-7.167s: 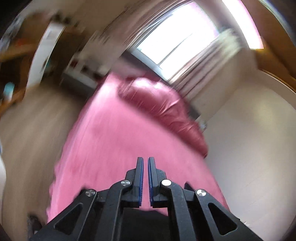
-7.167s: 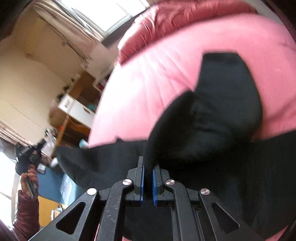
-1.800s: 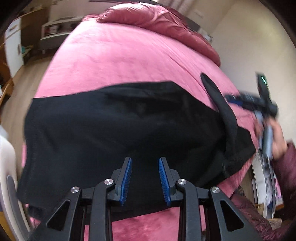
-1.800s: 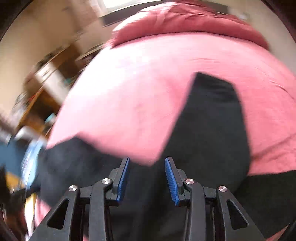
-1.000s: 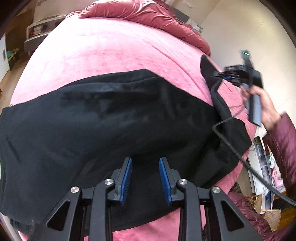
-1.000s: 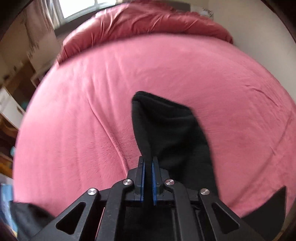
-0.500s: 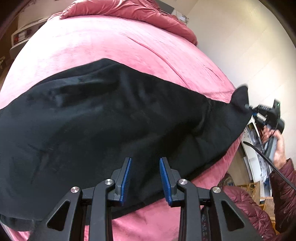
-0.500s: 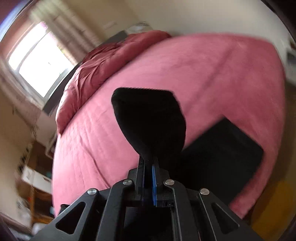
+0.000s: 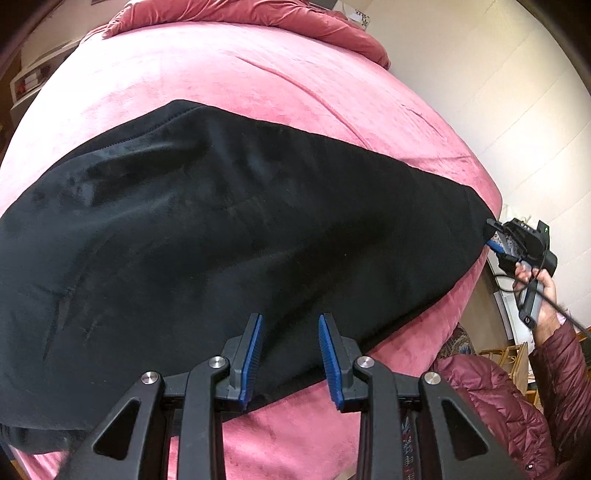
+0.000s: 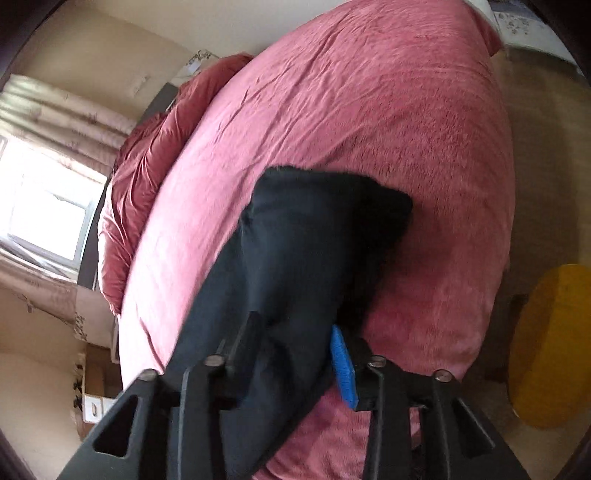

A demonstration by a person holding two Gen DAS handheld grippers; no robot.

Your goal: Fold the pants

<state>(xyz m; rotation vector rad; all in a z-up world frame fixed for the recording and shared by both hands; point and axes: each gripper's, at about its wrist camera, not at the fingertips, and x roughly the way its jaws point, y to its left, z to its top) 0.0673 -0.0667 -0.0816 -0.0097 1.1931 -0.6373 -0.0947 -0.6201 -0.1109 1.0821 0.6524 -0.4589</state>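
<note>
Pants (image 10: 295, 258) hide right hand-held gripper's (image 10: 299, 354) left finger.

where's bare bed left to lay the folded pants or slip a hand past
Bare pink bedspread lies between the black pants and the rumpled duvet at the head. A thin strip runs along the near edge by the left gripper. The middle is covered; the right gripper crowds the pants' right tip.

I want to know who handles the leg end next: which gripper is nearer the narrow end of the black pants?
Right. The right gripper is open around that end of the black pants; the left gripper hovers open at their near edge, farther along.
</note>
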